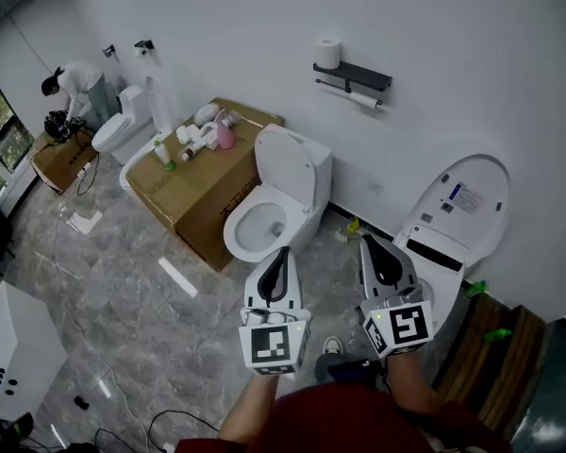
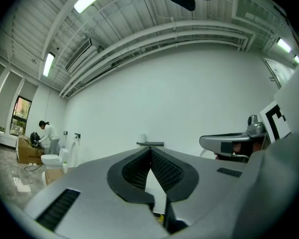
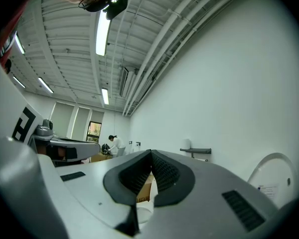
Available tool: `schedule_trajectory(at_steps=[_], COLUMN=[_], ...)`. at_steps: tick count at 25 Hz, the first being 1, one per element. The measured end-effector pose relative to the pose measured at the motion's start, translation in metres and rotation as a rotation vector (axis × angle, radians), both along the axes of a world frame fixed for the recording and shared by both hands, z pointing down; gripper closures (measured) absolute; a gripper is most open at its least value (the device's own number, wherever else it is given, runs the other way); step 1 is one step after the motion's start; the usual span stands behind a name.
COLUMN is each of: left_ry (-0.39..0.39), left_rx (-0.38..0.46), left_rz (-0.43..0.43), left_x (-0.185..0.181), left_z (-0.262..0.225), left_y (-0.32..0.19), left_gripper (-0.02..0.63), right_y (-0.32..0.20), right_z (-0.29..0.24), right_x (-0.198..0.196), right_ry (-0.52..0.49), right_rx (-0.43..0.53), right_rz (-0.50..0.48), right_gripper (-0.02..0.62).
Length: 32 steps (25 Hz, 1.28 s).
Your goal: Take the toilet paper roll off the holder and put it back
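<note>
White toilet (image 1: 288, 168), lid up, below holder (image 1: 352, 74) with roll (image 1: 363, 100).
Left tool (image 1: 282, 253) and right tool (image 1: 366, 243) pressed together, empty; box (image 1: 203, 192) beside toilet.

The holder (image 1: 352, 74) is on the wall (image 1: 453, 45) ahead of you, up and right of centre. A spare roll (image 1: 329, 53) stands on its left end, and the roll (image 1: 363, 100) hangs under its right end. Below the holder, against the wall, a toilet (image 1: 292, 173) stands on the floor (image 1: 123, 281). A box (image 1: 203, 192) lies just left of it, with bottles (image 1: 203, 130) on top. A second toilet (image 1: 457, 210) is to the right. Your left tool (image 1: 281, 255) is before the first toilet's bowl. Your right tool (image 1: 368, 245) is beside it, between the two toilets. Far left, a person (image 1: 75, 88) bends near a third toilet (image 1: 118, 130).
</note>
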<state>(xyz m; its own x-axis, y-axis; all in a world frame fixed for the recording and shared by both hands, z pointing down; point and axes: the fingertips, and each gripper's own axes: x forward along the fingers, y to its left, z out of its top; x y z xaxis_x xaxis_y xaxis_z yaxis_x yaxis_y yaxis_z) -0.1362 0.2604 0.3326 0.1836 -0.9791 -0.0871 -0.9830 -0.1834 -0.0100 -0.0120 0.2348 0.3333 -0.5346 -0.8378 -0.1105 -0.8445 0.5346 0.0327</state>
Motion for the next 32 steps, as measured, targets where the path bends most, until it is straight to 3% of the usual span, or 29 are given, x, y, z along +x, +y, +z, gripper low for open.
schedule_trajectory(at_steps=[11,19,32], left_ry=[-0.022,-0.022,0.0], left_rx=[0.004,-0.015,0.007], left_rz=[-0.026,-0.03,0.04], left_x=[0.031,0.05,0.038], left_z=[-0.011,-0.004,0.014], left_y=[-0.153,-0.223,-0.343], left_gripper=[0.591,0.591,0.591], right_y=[-0.15,-0.22,-0.327], right_z=[-0.01,-0.001,0.025], right_x=[0.039,0.062,0.045], right_ry=[0.006,-0.005,0.022], right_rx=[0.017,-0.008,-0.011], right_rz=[0.005,0.017,0.063], right_gripper=[0.586,0.586,0.586])
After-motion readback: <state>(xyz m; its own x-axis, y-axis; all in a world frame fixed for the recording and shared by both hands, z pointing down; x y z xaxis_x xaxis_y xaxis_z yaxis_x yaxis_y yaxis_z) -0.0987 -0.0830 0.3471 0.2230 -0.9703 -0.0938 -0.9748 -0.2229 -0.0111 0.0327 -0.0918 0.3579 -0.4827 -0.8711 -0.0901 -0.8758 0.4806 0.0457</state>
